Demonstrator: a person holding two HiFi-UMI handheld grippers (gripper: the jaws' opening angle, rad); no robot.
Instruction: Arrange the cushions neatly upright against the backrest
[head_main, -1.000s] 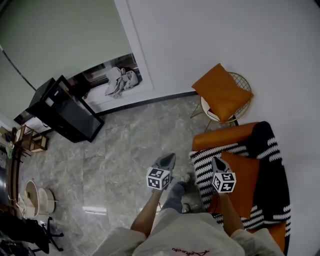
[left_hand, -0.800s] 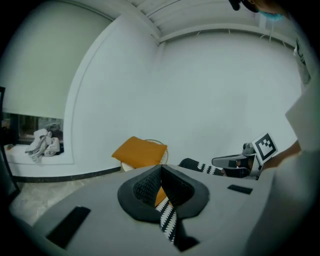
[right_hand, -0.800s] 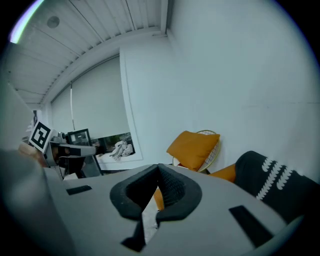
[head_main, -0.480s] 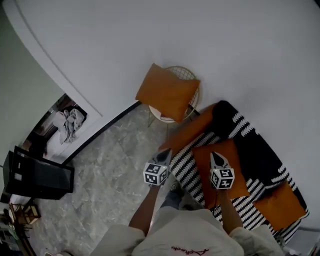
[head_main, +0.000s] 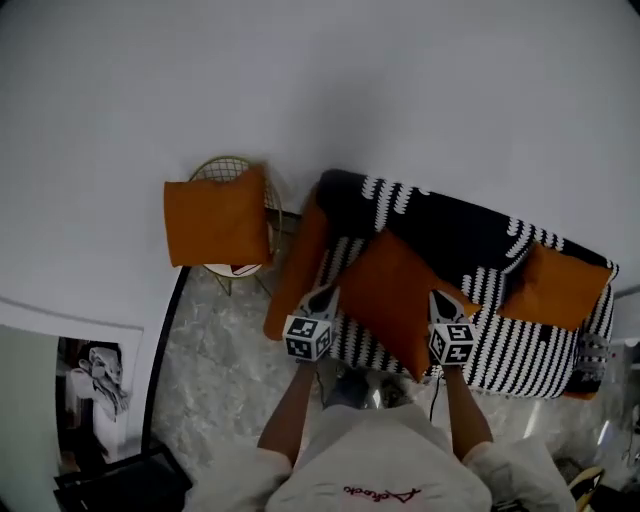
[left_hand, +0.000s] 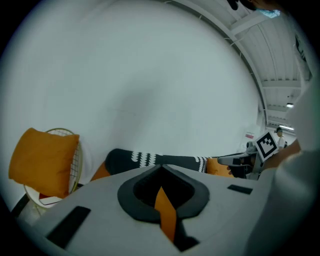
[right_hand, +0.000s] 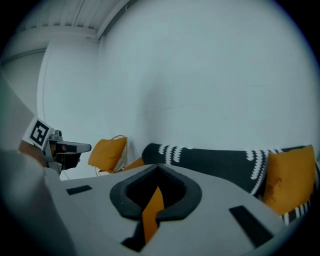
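Note:
An orange sofa (head_main: 298, 262) under a black-and-white blanket (head_main: 455, 232) runs across the head view. A large orange cushion (head_main: 395, 290) lies tilted on the seat's middle. A smaller orange cushion (head_main: 555, 285) leans against the backrest at the right. A third orange cushion (head_main: 215, 220) rests on a wire chair (head_main: 232, 166) to the sofa's left. My left gripper (head_main: 325, 292) is shut, its tip at the middle cushion's left corner. My right gripper (head_main: 438, 296) is shut at that cushion's right edge. Whether either tip touches the cushion I cannot tell. Both gripper views show shut jaws with an orange sliver in the slit.
A white wall rises behind the sofa and chair. A framed picture (head_main: 95, 385) leans on the wall at the lower left, with a dark object (head_main: 120, 485) near it. A metal stand (head_main: 592, 358) sits at the sofa's right end. The person's feet stand on grey stone floor.
The view has swung round, so the sofa now lies straight across ahead. Both shut grippers came along and now flank the middle cushion, where earlier only the right one was over it.

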